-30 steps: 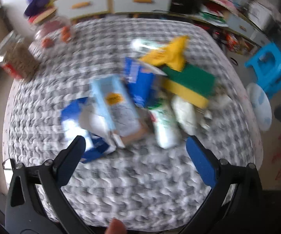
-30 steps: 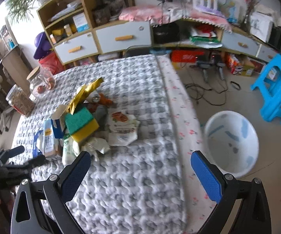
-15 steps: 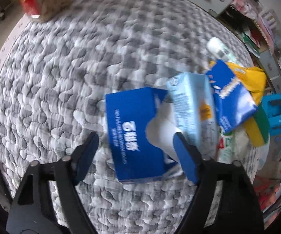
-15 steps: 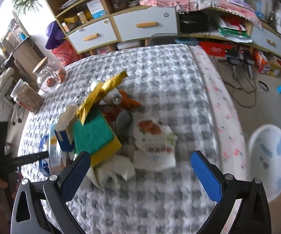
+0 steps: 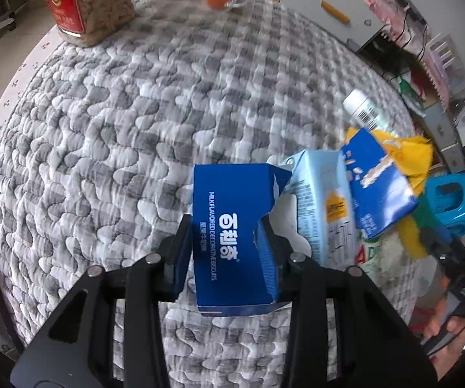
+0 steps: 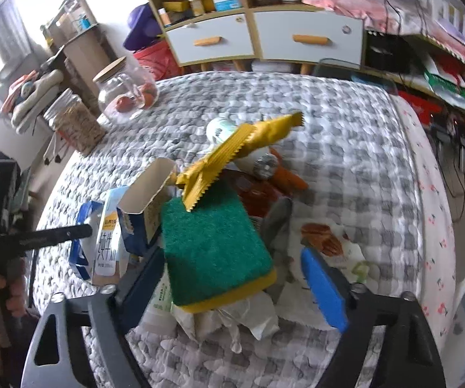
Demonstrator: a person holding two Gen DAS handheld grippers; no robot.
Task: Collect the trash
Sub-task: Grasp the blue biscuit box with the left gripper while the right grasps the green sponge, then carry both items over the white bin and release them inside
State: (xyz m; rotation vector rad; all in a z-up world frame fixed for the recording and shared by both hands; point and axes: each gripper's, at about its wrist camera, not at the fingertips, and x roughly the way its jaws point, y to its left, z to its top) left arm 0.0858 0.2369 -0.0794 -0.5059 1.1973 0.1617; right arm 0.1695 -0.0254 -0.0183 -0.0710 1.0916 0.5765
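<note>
A round table draped in a quilted grey-and-white checked cloth (image 5: 109,135) was shown, with a heap of trash piled near its middle. A rectangular sponge (image 6: 216,249), rough green on top and yellow foam beneath, was seen lying tilted on crumpled white wrappers, with a crinkled yellow foil wrapper (image 6: 232,155) above it. The right gripper (image 6: 232,268) was angled steeply down, its jaws closing around the sponge but not yet pressed on it. A torn blue cardboard biscuit box (image 5: 235,239) was seen beside a pale blue milk carton (image 5: 322,207). The left gripper (image 5: 229,242) was pointed steeply down, its jaws closing, pads against the box's sides.
</note>
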